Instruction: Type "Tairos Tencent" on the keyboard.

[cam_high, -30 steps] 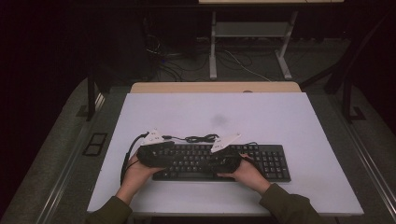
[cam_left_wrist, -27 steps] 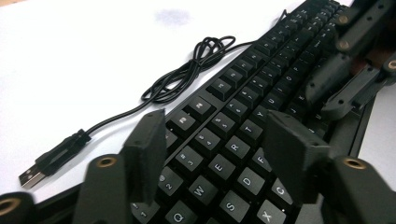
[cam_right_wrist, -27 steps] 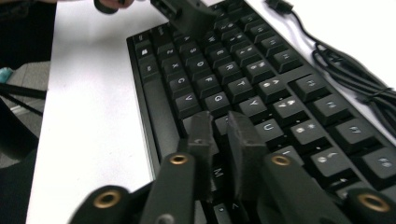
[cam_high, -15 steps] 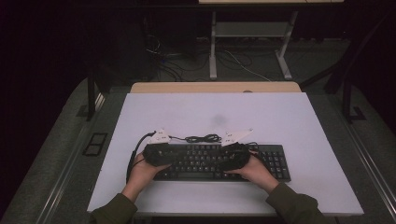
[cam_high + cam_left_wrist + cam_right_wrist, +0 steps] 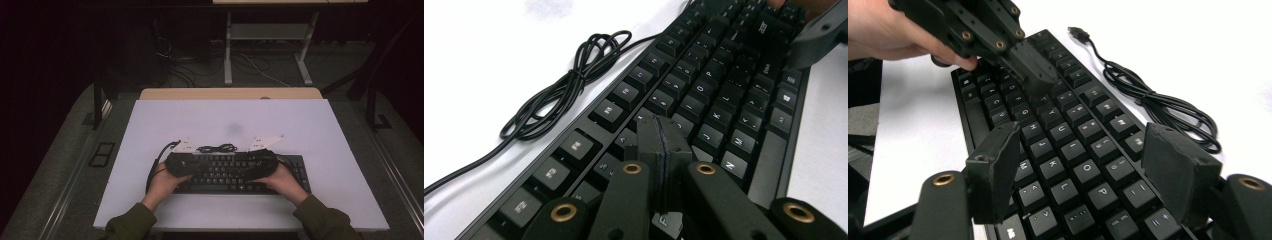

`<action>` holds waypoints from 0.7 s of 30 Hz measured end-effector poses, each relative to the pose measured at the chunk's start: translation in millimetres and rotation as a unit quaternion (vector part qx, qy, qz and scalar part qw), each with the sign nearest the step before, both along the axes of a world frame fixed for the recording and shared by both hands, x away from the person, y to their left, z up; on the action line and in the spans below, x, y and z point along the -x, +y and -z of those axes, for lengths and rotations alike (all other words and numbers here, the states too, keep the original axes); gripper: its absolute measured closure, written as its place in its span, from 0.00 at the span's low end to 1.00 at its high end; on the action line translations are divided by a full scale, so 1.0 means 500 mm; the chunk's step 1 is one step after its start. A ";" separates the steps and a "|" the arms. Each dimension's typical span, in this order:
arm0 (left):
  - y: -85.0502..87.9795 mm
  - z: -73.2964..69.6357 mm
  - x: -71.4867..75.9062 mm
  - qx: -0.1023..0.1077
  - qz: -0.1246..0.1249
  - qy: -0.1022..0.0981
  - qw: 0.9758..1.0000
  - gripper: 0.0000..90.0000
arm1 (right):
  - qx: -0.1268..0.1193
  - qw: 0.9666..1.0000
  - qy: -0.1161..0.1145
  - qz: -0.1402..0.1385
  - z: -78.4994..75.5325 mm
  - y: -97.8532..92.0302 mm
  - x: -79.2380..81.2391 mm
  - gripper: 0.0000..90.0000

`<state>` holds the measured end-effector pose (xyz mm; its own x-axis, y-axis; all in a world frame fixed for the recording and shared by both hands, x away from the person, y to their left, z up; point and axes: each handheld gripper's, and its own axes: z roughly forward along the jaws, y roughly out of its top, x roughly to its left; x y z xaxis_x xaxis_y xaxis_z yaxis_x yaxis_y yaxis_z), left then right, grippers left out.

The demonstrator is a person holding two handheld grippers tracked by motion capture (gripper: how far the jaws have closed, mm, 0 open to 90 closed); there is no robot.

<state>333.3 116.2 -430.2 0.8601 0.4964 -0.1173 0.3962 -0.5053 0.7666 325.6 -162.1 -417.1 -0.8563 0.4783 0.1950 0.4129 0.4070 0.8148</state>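
A black keyboard (image 5: pixel 235 172) lies on the white table top (image 5: pixel 230 117), and its cable sits in a loose coil (image 5: pixel 216 148) just behind it. My left gripper (image 5: pixel 192 165) hovers over the keyboard's left half. Its jaws (image 5: pixel 660 132) have just been closing and now stand shut, with nothing between them. My right gripper (image 5: pixel 248 165) is over the middle keys. Its jaws (image 5: pixel 1078 145) have just been opening and stand wide apart above the keys (image 5: pixel 1073 150), gripping nothing. The left gripper's tip (image 5: pixel 1040 80) points at the keys, seen from the right gripper view.
The coiled cable (image 5: pixel 1168 110) ends in a USB plug (image 5: pixel 1078 34) lying loose on the table. A wooden desk edge (image 5: pixel 230 93) borders the far side. Beyond it stand a metal frame (image 5: pixel 227 50) and floor cables. Bare white table surrounds the keyboard.
Both grippers have shifted a little to the right over the keyboard. The left jaws have closed and the right jaws have spread apart. The keyboard and cable have stayed put.
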 end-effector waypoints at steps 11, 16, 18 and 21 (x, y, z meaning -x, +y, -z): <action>0.003 0.008 0.002 -0.012 -0.001 -0.001 1.000 0.99 | 0.001 1.000 -0.002 0.001 -0.001 -0.008 0.000 0.32; 0.004 0.010 0.002 -0.010 -0.003 0.000 1.000 0.99 | 0.002 1.000 -0.002 0.003 -0.001 -0.008 0.000 0.32; 0.003 0.013 0.001 -0.017 0.002 -0.002 1.000 0.99 | 0.002 1.000 -0.002 0.003 -0.001 -0.007 0.000 0.32; 0.003 0.012 0.001 -0.017 0.001 -0.002 1.000 0.99 | 0.002 1.000 -0.003 0.001 -0.001 -0.007 0.000 0.32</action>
